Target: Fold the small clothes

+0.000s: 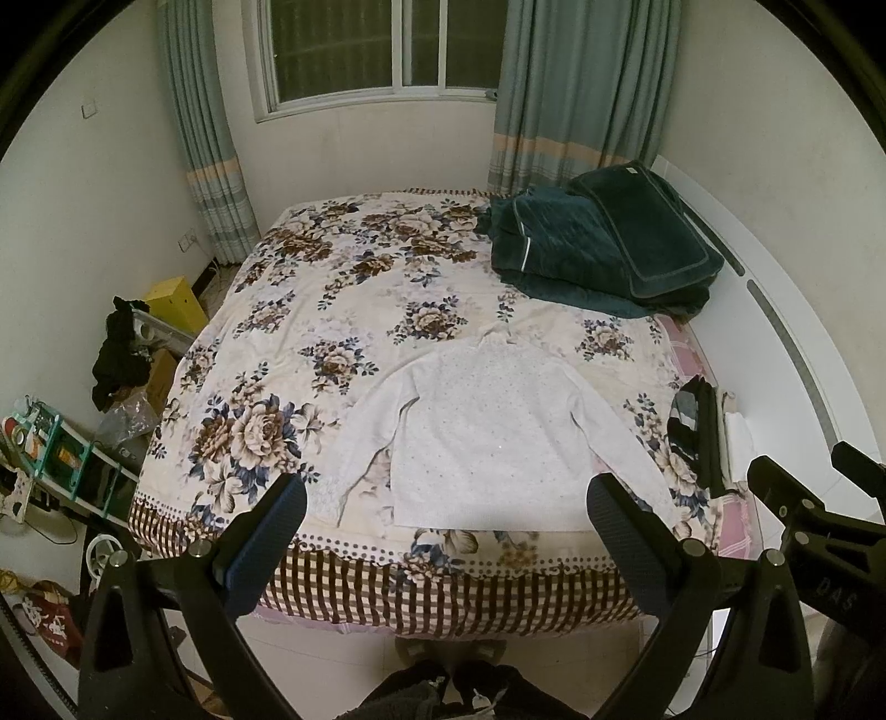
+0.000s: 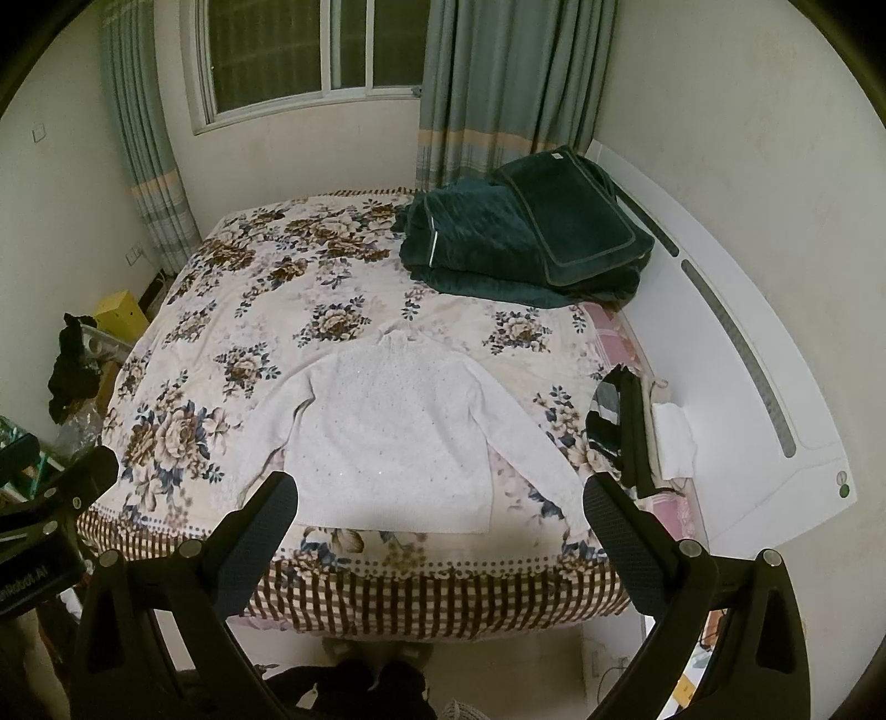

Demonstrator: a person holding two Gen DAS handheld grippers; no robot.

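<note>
Both sets of tongs sit nearest the lens, raised above the foot of the bed. Left tongs [image 1: 446, 518] spread wide, nothing between the fingers; dark ribbed pads [image 1: 266, 545] face inward. Right tongs [image 2: 440, 515] likewise spread wide and holding nothing. Each pair shows at the edge of the other's view.

Below the tongs, the bedspread's brown-and-white checked border [image 1: 443, 587] hangs over the foot of the bed. Floral bedspread [image 1: 343, 277] covers the mattress, large brown and blue blooms on a pale ground.

White sweater [image 1: 482, 432] lies flat on the bedspread near the foot edge, hem toward the camera, high collar pointing away toward the window. Both sleeves spread out and angle down toward the near edge; body unfolded. Neither set of tongs touches it. Small shiny specks dot the knit.

Right of the sweater, at the bed's right edge, a small stack of folded clothes [image 2: 626, 426]: striped dark piece, black piece, white piece beside the white headboard [image 2: 736, 343].

Farther back, on the far right corner, a dark green quilt [image 2: 498, 249] in a loose heap with a matching green pillow [image 2: 576, 221] on top.

Left of the bed: yellow box [image 1: 171, 304], black garment [image 1: 119, 354] draped over clutter.

Far wall: window [image 1: 382, 50] between grey-green curtains [image 1: 581, 94].
</note>
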